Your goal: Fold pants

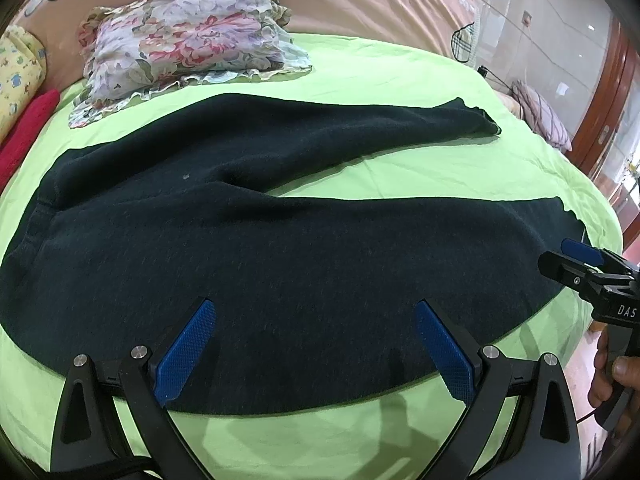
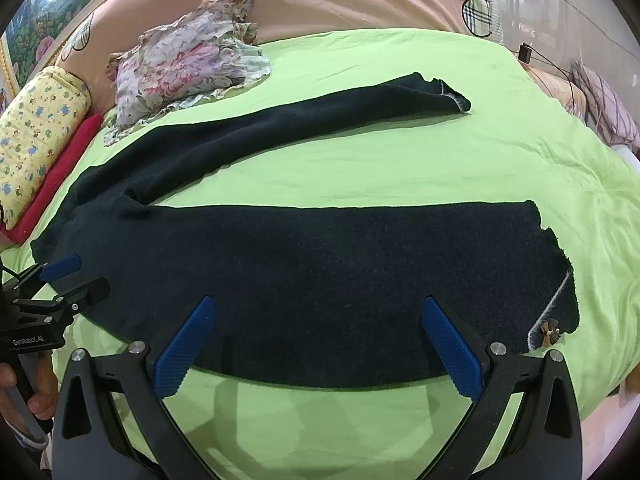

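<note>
The dark pants [image 2: 320, 280] lie spread on the green sheet [image 2: 360, 168] of the bed, legs splayed apart in a V, the waistband toward the red cushion [image 2: 60, 176] and the hems on the side away from it; the near leg runs along the bed edge closest to both tools, the far leg angles off toward the floral cloth [image 2: 180, 60].

The left tool [image 1: 316, 344] hangs with its pads spread wide over the near leg's lower edge, gripping nothing; the right tool [image 2: 316, 344] is likewise spread, over the same leg nearer the hem, pinching nothing.

Judging from this, the likely first step is bringing one leg over the other. The risks: the fabric looks thick and fuzzy, so a pad may catch only the top layer and the leg would open rather than lift whole; the legs lie well apart, so a carried leg could land skewed from the far one; the near leg sits just beside the bed edge, so a dragged hem may slide off; the small trim [image 2: 549, 334] at the hem could snag.
</note>
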`<state>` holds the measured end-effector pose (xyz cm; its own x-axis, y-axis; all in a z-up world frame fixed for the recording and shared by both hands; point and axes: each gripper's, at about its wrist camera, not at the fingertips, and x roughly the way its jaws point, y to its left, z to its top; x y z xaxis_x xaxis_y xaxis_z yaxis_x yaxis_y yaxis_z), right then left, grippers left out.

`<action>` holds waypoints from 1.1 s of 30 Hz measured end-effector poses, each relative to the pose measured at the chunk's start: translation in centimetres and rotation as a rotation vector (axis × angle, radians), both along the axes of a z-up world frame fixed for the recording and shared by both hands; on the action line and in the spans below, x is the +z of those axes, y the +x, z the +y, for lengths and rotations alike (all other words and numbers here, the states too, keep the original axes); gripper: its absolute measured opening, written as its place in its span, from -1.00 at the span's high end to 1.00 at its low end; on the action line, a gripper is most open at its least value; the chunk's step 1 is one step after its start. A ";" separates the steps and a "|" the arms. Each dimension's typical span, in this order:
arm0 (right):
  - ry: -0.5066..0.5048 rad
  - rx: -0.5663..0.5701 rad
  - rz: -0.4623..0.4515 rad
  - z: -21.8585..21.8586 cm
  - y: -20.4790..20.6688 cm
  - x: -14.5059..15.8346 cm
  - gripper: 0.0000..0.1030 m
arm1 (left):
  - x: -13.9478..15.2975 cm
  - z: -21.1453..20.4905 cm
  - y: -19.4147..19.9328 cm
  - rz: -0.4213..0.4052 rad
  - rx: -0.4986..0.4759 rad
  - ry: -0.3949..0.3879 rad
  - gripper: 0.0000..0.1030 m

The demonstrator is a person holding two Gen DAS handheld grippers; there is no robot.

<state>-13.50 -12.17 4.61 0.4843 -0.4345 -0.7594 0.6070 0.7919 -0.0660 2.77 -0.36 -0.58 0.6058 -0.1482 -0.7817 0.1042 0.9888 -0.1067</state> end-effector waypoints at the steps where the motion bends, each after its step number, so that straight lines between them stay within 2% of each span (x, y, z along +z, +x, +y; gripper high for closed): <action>1: 0.001 -0.002 -0.003 0.0 0.0 0.0 -1.00 | 0.1 0.0 0.2 -0.003 -0.005 -0.001 -0.95; 8: 0.049 -0.019 -0.054 -1.5 -0.2 0.7 -0.99 | 1.3 -0.8 1.7 -0.030 -0.050 0.024 -0.95; 17: 0.133 -0.043 -0.116 -5.3 0.5 2.0 -0.99 | 3.3 -1.9 5.8 -0.064 -0.127 0.060 -0.94; 28: 0.225 -0.159 -0.196 -14.1 2.5 4.4 -0.99 | 5.2 -4.1 14.3 -0.086 -0.253 0.112 -0.94; 33: 0.261 -0.220 -0.208 -18.2 3.7 4.9 -0.99 | 4.8 -5.3 18.6 -0.045 -0.347 0.107 -0.94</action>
<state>-9.82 -30.34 9.48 0.5561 -0.3503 -0.7537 0.7434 0.6151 0.2626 21.35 -5.69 4.25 0.5677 -0.2700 -0.7777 0.4376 0.8991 0.0072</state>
